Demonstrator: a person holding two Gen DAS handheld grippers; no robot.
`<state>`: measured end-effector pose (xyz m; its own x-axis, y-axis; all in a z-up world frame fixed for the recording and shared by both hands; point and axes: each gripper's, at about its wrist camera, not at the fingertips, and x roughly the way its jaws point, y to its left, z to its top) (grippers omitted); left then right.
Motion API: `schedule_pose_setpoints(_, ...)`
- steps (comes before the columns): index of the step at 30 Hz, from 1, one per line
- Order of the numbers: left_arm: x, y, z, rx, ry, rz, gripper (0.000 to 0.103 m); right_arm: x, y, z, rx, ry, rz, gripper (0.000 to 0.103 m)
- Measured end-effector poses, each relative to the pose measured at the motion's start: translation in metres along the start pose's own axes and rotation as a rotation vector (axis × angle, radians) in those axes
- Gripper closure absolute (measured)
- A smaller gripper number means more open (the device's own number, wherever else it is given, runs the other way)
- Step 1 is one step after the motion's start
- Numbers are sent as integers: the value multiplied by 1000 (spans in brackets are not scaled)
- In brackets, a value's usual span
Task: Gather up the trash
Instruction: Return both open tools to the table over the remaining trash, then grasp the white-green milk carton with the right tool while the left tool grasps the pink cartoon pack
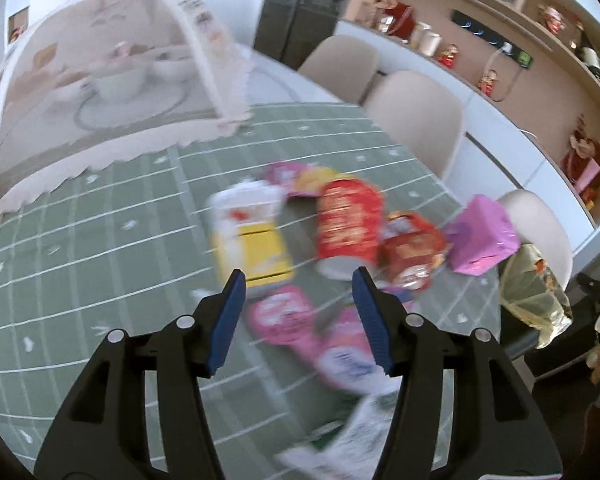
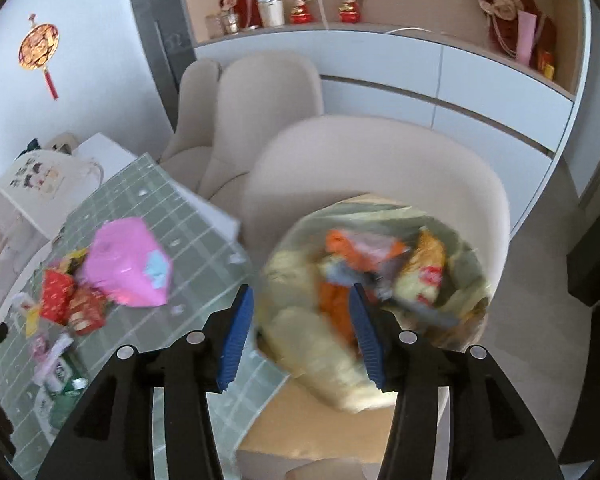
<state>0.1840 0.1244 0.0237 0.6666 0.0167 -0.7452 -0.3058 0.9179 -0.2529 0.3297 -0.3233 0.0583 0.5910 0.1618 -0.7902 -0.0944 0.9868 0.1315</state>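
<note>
My left gripper (image 1: 298, 280) is open and empty, hovering over a pile of trash on the green checked tablecloth (image 1: 100, 232). In the pile lie a yellow and white carton (image 1: 252, 236), a red cup (image 1: 348, 224), a red wrapper (image 1: 412, 256), a pink box (image 1: 482, 236), pink wrappers (image 1: 288, 316) and a green and white wrapper (image 1: 364, 428). My right gripper (image 2: 300, 292) is open and empty above a clear trash bag (image 2: 376, 284) that holds several wrappers and sits on a beige chair (image 2: 376, 160). The pink box (image 2: 128, 264) and red wrappers (image 2: 72, 304) show at left on the table.
A mesh food cover (image 1: 100, 80) over bowls stands at the table's far left. Beige chairs (image 1: 416, 116) line the table's right side. The trash bag (image 1: 536, 292) hangs past the table's right edge. Shelves with ornaments (image 2: 300, 12) run along the wall.
</note>
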Motion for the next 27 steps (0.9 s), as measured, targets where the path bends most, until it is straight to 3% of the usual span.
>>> schedule_pose_setpoints(6, 6, 5, -26, 76, 124, -160, 50, -3, 72, -27, -112, 53, 67, 56)
schedule_pose_setpoints(11, 18, -9, -38, 80, 195, -207, 50, 3, 118, -34, -201, 78, 132, 56)
schedule_pose_setpoints(16, 23, -10, -43, 92, 179, -206, 50, 19, 152, -39, -283, 57, 185, 56)
schedule_pose_setpoints(22, 30, 10, -33, -82, 172, -236, 50, 57, 207, -77, -349, 291, 453, 56)
schedule_pose_setpoints(25, 23, 17, -27, -76, 137, -183, 50, 70, 228, -96, -392, 383, 533, 56)
schedule_pose_setpoints(27, 21, 25, -27, -102, 131, -163, 50, 79, 239, -104, -419, 418, 535, 56)
